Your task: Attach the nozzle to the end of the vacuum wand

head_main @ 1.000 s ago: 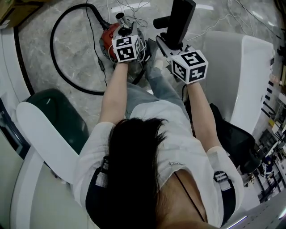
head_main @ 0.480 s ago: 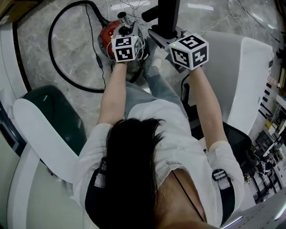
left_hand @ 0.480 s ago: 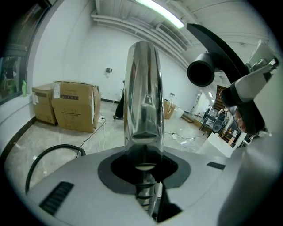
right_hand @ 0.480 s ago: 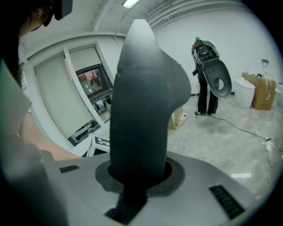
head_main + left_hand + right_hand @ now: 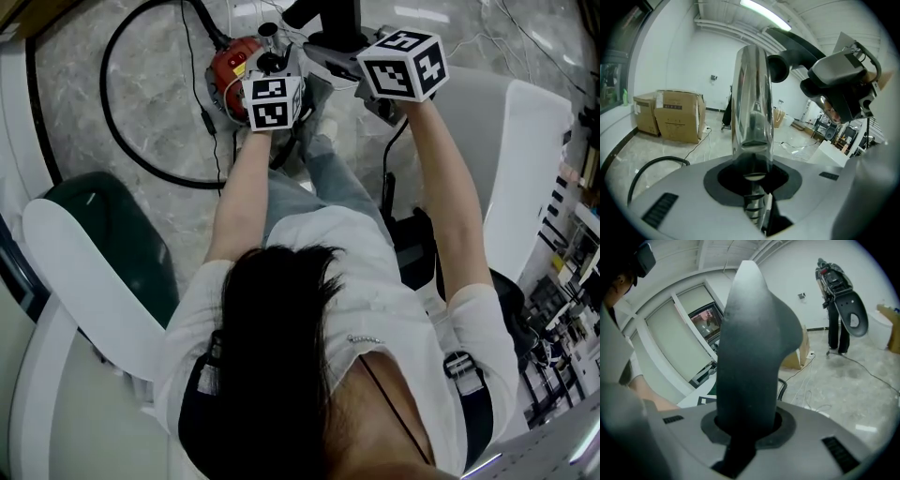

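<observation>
In the left gripper view a shiny chrome wand (image 5: 751, 108) rises straight up out of my left gripper (image 5: 754, 180), which is shut on it. From the head view that gripper (image 5: 272, 70) sits just right of the red vacuum body (image 5: 234, 67), with the wand's top (image 5: 270, 31) poking out above it. The black nozzle (image 5: 752, 352) fills the right gripper view, and my right gripper (image 5: 745, 427) is shut on its neck. The nozzle (image 5: 790, 51) and the right gripper's body hang up and right of the wand's tip, apart from it. In the head view the nozzle (image 5: 328, 14) is at the top edge.
A black hose (image 5: 117, 122) loops over the marble floor left of the vacuum. White curved seats (image 5: 525, 150) and a green cushion (image 5: 112, 225) flank the person. Cardboard boxes (image 5: 670, 115) and loose cables (image 5: 820, 380) lie on the floor further off.
The right gripper has moved with the nozzle toward the top of the head view and has turned. The left gripper and the wand have stayed nearly in place.
</observation>
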Demonstrator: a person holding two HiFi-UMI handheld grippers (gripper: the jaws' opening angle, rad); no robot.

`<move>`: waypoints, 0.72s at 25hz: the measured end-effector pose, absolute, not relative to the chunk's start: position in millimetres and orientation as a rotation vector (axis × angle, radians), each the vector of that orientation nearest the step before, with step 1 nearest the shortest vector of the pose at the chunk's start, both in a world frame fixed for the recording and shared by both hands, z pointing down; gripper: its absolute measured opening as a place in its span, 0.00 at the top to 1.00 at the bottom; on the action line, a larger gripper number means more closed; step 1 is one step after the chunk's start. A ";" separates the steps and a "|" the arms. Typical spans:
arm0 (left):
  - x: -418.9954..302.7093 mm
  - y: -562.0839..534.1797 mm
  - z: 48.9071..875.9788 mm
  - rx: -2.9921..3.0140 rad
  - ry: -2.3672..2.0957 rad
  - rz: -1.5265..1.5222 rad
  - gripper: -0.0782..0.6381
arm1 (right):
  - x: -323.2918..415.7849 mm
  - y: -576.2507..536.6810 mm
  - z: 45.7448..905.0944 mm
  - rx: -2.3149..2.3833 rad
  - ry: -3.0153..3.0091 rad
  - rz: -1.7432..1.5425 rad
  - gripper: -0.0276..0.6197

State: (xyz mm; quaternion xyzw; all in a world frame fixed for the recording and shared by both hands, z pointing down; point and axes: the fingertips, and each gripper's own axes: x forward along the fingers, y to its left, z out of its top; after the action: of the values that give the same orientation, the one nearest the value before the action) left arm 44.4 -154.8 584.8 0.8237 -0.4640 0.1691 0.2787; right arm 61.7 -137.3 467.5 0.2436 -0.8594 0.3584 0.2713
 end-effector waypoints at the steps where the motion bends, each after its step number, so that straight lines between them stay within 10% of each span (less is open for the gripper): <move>1: 45.3 -153.0 583.5 2.215 -1.240 0.455 0.76 | 59.5 -136.8 467.0 0.627 -2.313 0.976 0.84; 18: 57.7 -138.7 575.1 2.300 -1.154 0.444 0.76 | 47.3 -120.5 466.4 0.276 -2.163 1.058 0.84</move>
State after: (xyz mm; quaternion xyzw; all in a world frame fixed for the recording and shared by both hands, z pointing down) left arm 57.7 -138.7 575.1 0.8500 -0.4266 0.1640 0.2620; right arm 47.3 -120.5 466.4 0.1068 -0.8356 0.4086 0.3514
